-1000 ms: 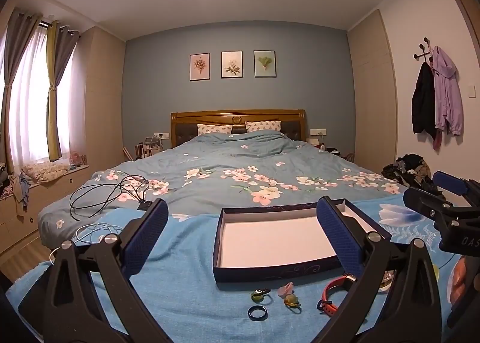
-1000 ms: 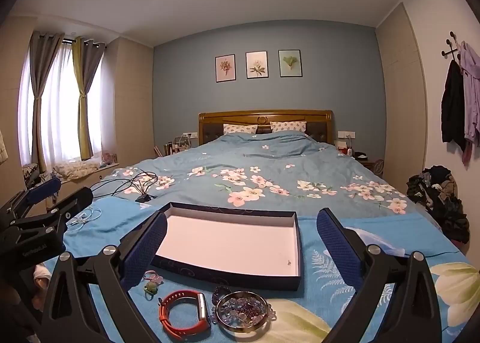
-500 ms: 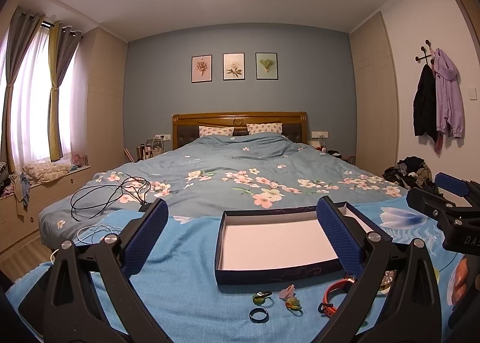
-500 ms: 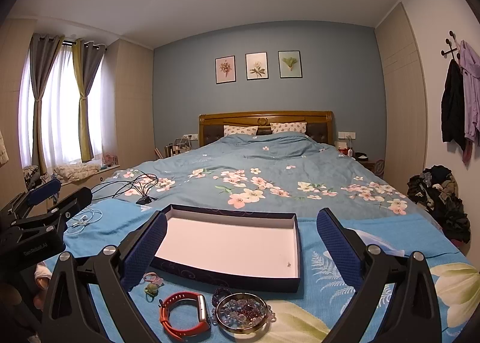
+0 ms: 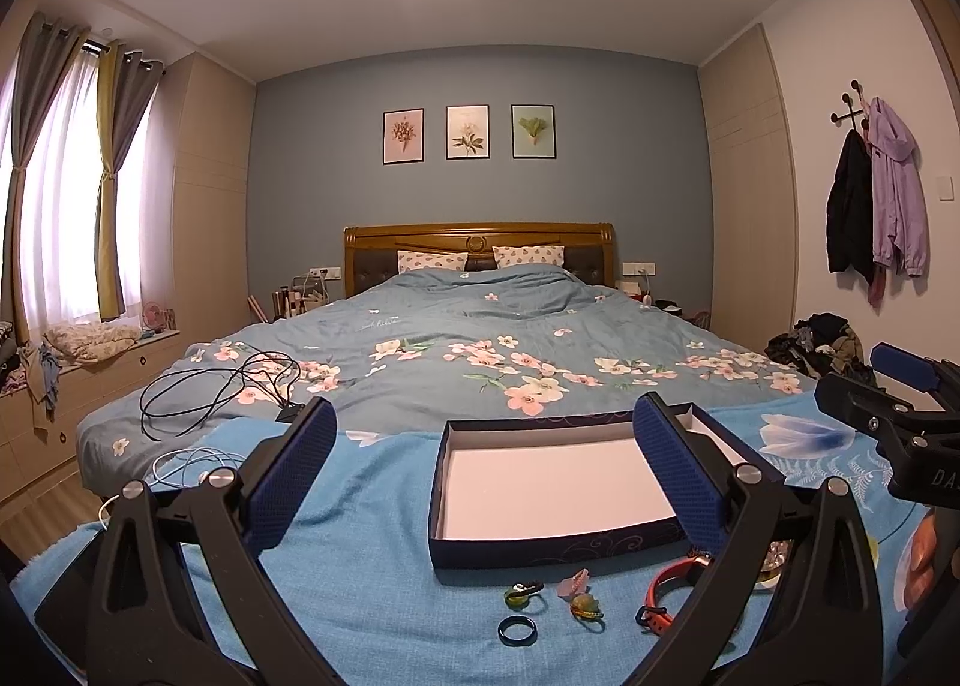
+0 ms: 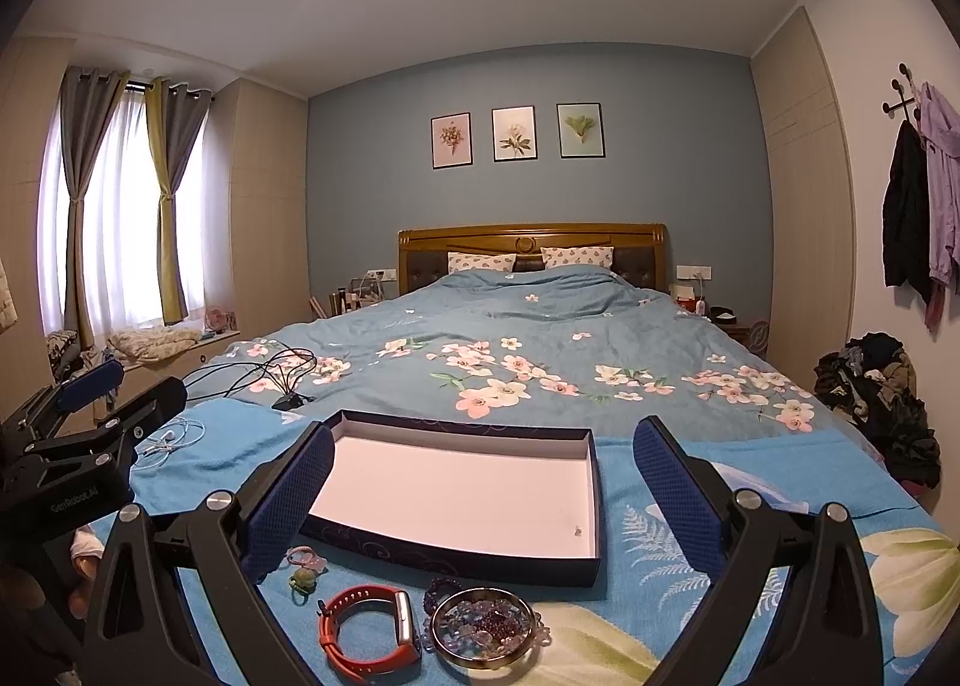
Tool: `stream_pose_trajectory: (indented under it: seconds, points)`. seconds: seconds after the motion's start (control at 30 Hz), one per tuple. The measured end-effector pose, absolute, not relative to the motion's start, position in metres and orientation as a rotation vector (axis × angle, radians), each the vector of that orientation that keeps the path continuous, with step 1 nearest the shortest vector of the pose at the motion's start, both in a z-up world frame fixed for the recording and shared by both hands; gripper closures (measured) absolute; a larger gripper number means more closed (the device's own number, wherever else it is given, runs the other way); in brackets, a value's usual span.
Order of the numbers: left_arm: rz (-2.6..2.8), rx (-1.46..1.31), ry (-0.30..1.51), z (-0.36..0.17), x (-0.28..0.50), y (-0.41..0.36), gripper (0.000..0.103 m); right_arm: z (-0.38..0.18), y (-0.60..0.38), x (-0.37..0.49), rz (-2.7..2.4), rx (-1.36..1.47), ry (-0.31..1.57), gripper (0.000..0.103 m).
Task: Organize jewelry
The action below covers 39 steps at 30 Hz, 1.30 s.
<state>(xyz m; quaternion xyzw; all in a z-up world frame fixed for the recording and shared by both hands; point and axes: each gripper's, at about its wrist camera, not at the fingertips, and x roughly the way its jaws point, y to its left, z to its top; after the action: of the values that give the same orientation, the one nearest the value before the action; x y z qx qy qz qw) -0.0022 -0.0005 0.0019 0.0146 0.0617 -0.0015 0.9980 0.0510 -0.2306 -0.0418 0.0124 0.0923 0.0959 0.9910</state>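
An open dark blue box point(image 5: 555, 551) with a white inside lies empty on a blue blanket; it also shows in the right wrist view point(image 6: 456, 557). In front of it lie a dark blue ring point(image 5: 516, 628), a green stone ring point(image 5: 521, 593), a pink and green charm point(image 5: 581, 601) and a red watch band point(image 5: 666, 590). The right wrist view shows the red watch band point(image 6: 369, 629), a round beaded brooch point(image 6: 485, 628) and the charm point(image 6: 303, 569). My left gripper point(image 5: 480, 482) is open and empty above the blanket. My right gripper point(image 6: 480, 488) is open and empty.
The blue blanket point(image 5: 360, 578) covers the foot of a large bed with a floral quilt point(image 5: 480, 338). Black cables point(image 5: 222, 386) and white earphones point(image 5: 180, 461) lie at the left. Clothes are piled on the floor at the right point(image 6: 876, 386).
Both grippers have risen and drawn back slightly, so the box and jewelry sit lower in the views. Nothing was picked up or moved.
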Motion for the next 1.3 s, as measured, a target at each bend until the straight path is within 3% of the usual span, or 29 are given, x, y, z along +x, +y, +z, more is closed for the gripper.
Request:
stream_pose_trajectory:
  seconds: [1.3]
  points:
    - [0.001,0.02,0.124,0.0023,0.0,0.0004,0.006,-0.0434,-0.2246,0.0518,0.194,0.033,0.19,0.007]
